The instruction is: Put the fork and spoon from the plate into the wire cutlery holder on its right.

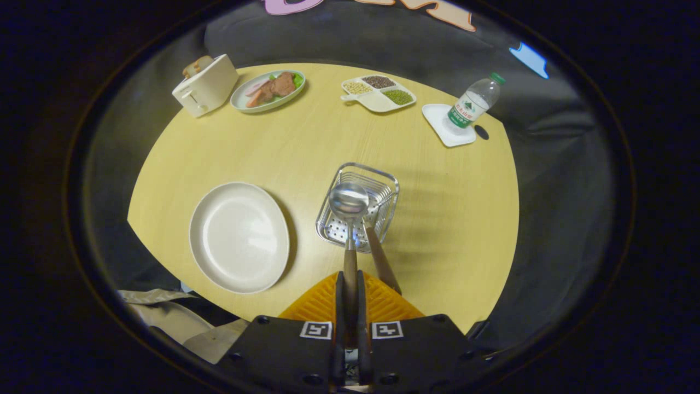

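Gripper (pixel 350 284) fingers clamped on spoon (pixel 349 219) handle, bowl up at 12 o'clock over wire holder (pixel 359 203). Fork (pixel 380 260) handle leans in holder, just beside at 1. Plate (pixel 239 236) bare at 10, apart frm holder. Table (pixel 448 230) open at 2-3.

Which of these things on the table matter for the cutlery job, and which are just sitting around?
In the job: spoon held in the gripper, second wooden-handled utensil already in the wire cutlery holder, empty plate.

Lying about: toaster, plate of food, divided dish of beans, water bottle, coaster.
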A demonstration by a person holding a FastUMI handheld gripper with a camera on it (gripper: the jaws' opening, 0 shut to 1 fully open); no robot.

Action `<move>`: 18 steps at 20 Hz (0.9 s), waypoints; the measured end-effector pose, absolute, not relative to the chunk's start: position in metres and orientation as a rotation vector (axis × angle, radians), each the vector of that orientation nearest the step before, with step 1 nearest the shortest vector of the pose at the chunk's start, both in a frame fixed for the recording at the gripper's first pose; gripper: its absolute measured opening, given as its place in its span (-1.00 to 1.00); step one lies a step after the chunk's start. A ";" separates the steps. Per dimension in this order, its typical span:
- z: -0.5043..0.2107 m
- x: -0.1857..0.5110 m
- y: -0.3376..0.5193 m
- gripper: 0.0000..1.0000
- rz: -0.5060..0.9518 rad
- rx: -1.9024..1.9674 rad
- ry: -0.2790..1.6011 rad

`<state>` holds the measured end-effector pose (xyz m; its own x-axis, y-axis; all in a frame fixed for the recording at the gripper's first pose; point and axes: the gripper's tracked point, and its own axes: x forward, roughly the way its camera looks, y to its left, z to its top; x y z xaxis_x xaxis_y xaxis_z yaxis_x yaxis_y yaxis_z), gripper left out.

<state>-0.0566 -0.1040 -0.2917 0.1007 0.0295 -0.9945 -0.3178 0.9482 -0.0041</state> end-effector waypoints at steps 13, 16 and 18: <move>-0.277 -0.051 -0.085 0.67 0.277 -0.148 1.363; -0.273 -0.051 -0.081 0.97 0.267 -0.119 1.319; -0.268 -0.047 -0.079 0.97 0.258 -0.094 1.269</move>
